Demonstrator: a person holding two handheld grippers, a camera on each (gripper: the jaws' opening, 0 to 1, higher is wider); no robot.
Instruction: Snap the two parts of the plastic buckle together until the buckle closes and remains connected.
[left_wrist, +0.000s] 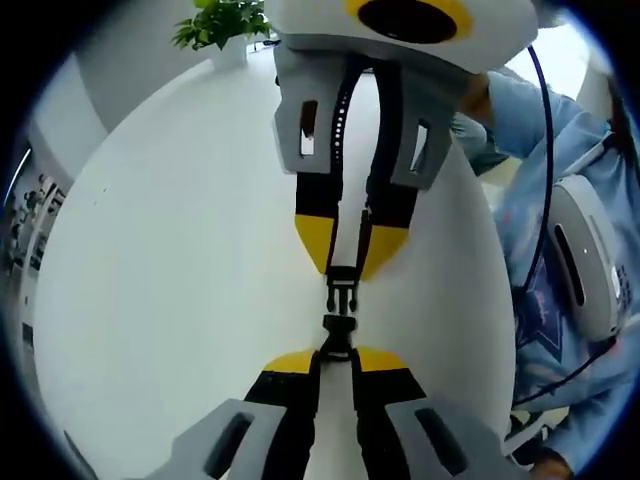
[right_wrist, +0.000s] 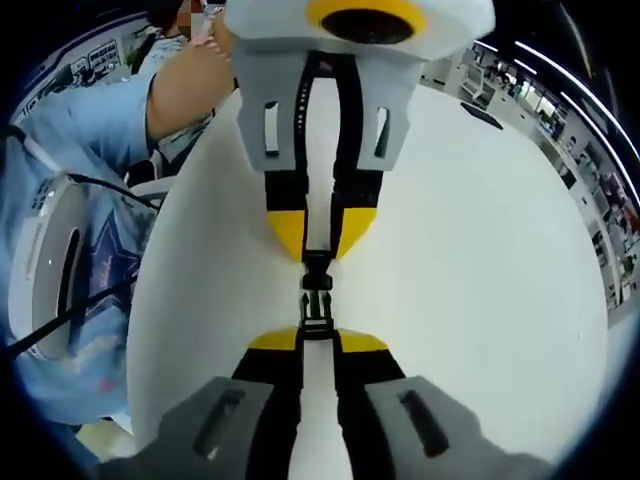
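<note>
Tips of each hand-held gripper hide the buckle ends: left hand-held gripper (left_wrist: 335, 352) pinches the socket half (left_wrist: 337, 335), right hand-held gripper (right_wrist: 302, 340) the pronged half (right_wrist: 316, 306), aligned lengthwise, facing, barely apart above the tabletop (left_wrist: 170, 300).

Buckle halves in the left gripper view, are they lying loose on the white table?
No, each buckle half is pinched in a gripper, held above the table.

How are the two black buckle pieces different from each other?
The pronged buckle half, held by the right gripper, ends in thin prongs; the socket buckle half, held by the left gripper, looks blockier. The pronged half points at the socket half's mouth. Both are black plastic, pinched between yellow fingertips, tip to tip and not clearly snapped together.
</note>
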